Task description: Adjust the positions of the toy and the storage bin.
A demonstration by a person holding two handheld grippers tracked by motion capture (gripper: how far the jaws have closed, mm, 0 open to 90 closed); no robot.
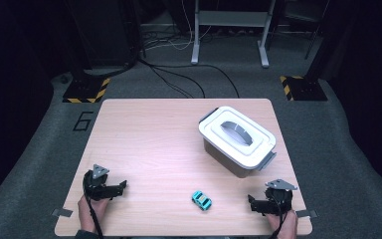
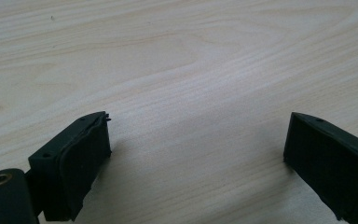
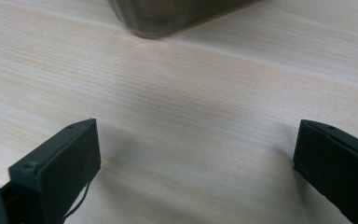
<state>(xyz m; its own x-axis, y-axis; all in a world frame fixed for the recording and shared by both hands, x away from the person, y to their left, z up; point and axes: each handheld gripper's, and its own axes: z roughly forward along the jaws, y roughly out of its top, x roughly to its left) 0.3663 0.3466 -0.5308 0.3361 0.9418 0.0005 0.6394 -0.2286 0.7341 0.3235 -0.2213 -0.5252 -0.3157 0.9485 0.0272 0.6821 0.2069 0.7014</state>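
- Both claws rest at the near edge of the bench: the left claw at the near left corner, the right claw at the near right. Each is spread wide with nothing between its jaws.
- The small turquoise toy car sits between them, nearer the right claw, apart from both.
- The lidded white-topped box stands beyond, on the right side, lid on.
- I'd judge nothing is started; the likely next move is reaching for the car or the lid.
- In the right gripper view, the box is cut off at the top; what's inside is hidden.
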